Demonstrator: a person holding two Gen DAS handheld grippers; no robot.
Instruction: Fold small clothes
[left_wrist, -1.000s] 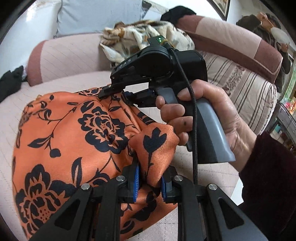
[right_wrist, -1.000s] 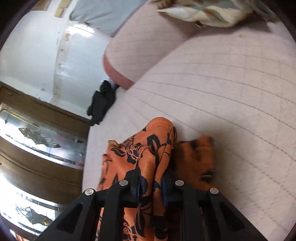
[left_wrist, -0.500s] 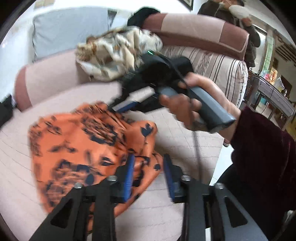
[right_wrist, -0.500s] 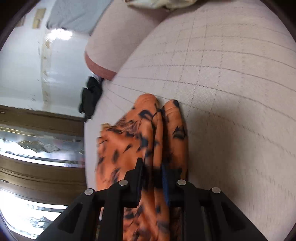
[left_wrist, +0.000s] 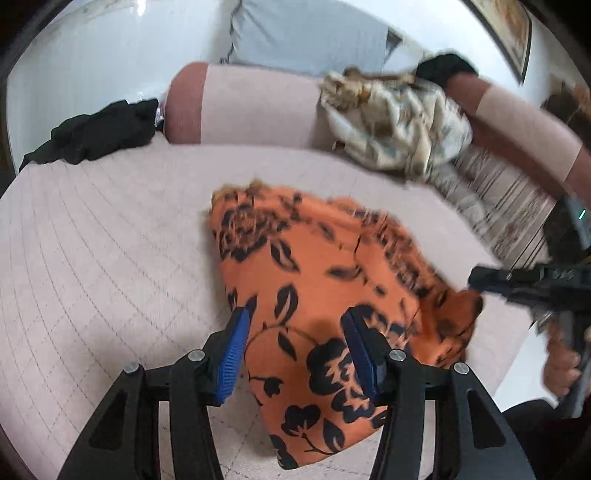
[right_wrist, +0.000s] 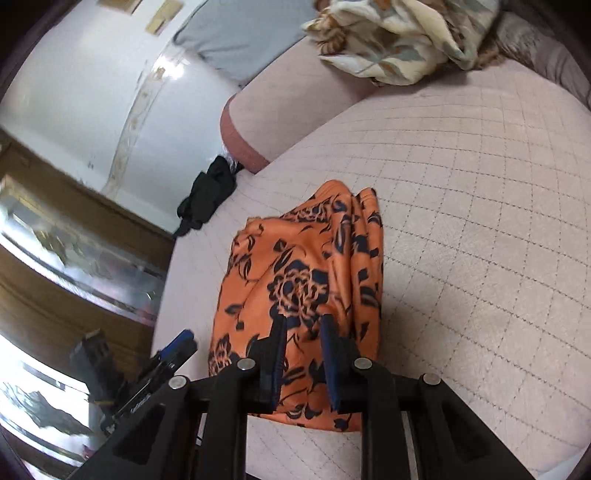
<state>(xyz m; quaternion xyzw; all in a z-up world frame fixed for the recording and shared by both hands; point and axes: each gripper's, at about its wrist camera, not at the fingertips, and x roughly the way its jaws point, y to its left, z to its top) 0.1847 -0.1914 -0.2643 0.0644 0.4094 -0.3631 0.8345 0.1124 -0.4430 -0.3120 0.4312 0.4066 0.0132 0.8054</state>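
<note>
An orange garment with black flowers (left_wrist: 314, 288) lies folded on the pale quilted sofa seat (left_wrist: 110, 258). It also shows in the right wrist view (right_wrist: 295, 280). My left gripper (left_wrist: 295, 332) is open wide and empty, above the garment's near part. My right gripper (right_wrist: 302, 339) is partly open above the garment's near edge, with no cloth between its pads. The right gripper also shows at the right edge of the left wrist view (left_wrist: 476, 280), touching or just above the garment's right corner.
A cream patterned cloth (left_wrist: 399, 122) is heaped at the back of the sofa. A black garment (left_wrist: 92, 133) lies at the seat's left end by the pink bolster (left_wrist: 236, 107). A grey cushion (left_wrist: 306, 37) stands behind. The seat's front edge is near me.
Both grippers have let go of the orange garment and opened. It now lies flat on the seat. Both grippers have drawn back from it, the right hand moving off to the right.
</note>
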